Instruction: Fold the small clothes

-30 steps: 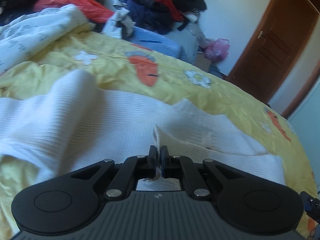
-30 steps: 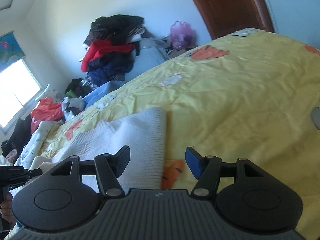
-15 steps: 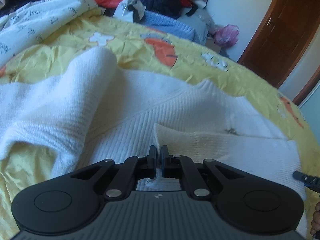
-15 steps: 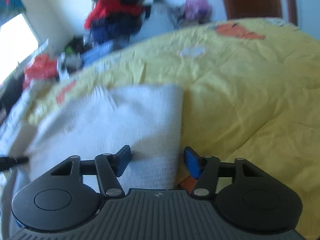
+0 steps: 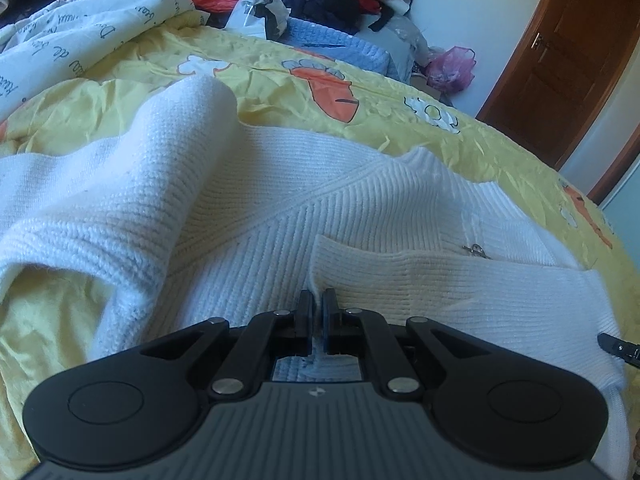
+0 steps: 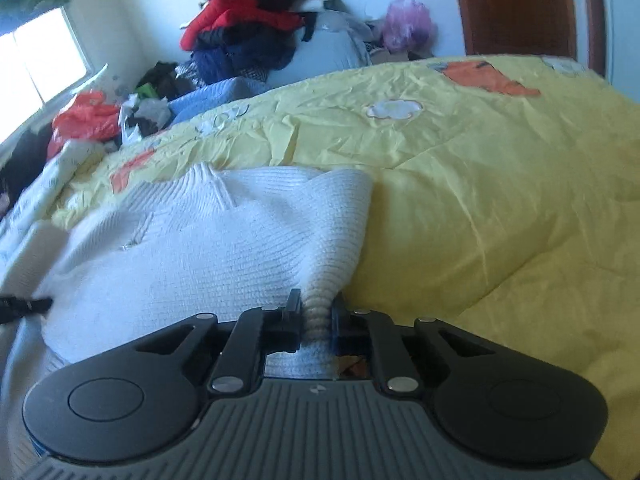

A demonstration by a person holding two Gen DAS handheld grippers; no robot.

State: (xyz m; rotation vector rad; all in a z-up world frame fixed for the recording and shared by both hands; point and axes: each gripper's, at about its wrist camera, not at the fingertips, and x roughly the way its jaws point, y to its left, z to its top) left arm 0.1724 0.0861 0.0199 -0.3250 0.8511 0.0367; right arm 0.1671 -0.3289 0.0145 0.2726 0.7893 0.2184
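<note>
The yellow quilt (image 6: 500,200) spreads bare and wrinkled to the right of the white knit sweater (image 5: 280,208), while its far edge is crowded by a printed white blanket (image 5: 80,36), a heap of clothes (image 6: 248,32) and a pink bag (image 5: 452,66) beside the brown door (image 5: 560,60). The sweater lies on the quilt, ribbed, one sleeve humped up at left, a small metal clasp (image 5: 476,250) showing. The left gripper (image 5: 317,308) pinches a folded edge of it, and the right gripper (image 6: 316,312) has clamped its bunched right border.
</note>
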